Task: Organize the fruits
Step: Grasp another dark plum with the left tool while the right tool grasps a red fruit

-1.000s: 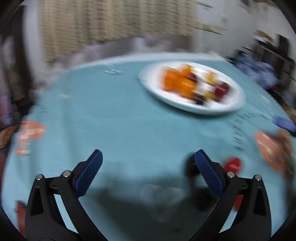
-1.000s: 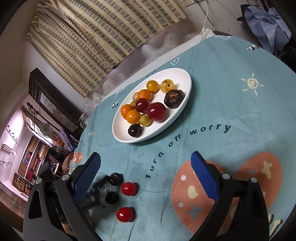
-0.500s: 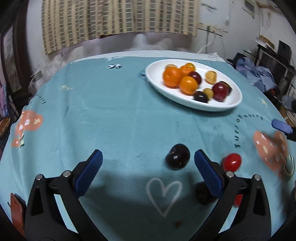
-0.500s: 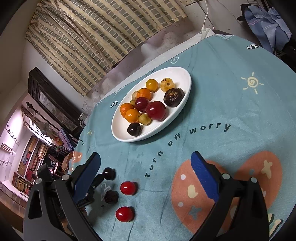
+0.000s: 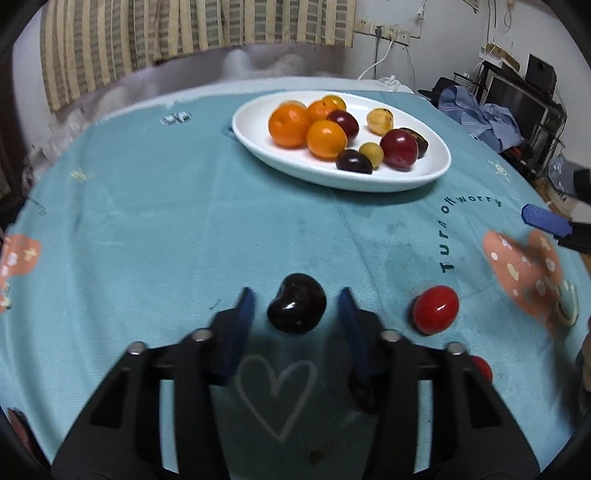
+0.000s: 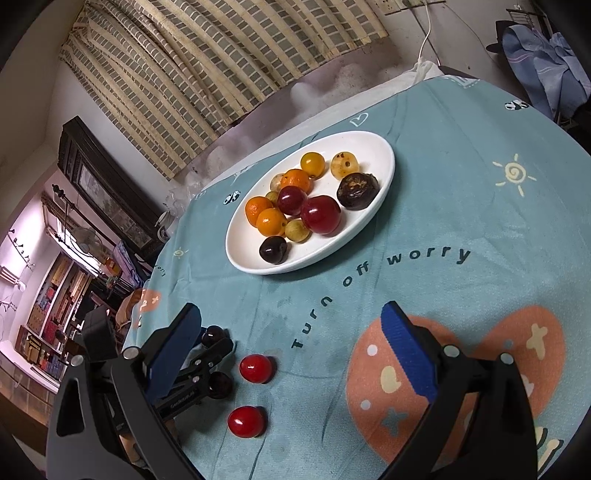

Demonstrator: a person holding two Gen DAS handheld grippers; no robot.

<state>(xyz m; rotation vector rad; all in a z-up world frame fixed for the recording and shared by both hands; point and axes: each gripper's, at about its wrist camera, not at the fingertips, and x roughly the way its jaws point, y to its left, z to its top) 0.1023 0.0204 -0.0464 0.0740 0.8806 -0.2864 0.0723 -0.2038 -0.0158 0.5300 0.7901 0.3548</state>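
Observation:
A white oval plate holds oranges, red and dark plums and small yellow fruits. My left gripper sits low on the teal cloth, its jaws partly closed on either side of a dark cherry with small gaps showing. A red cherry lies to its right and another dark cherry sits under the right finger. In the right wrist view, the left gripper shows beside two red cherries. My right gripper is open and empty above the cloth.
The round table has a teal cloth printed with "Turn off worry" and an orange heart. A striped curtain hangs behind. Clothes and shelves stand at the right. My right gripper's blue finger enters the left wrist view.
My left gripper has moved forward and narrowed its jaws around the dark cherry, which was ahead of the right finger before. The right gripper has stayed still and open.

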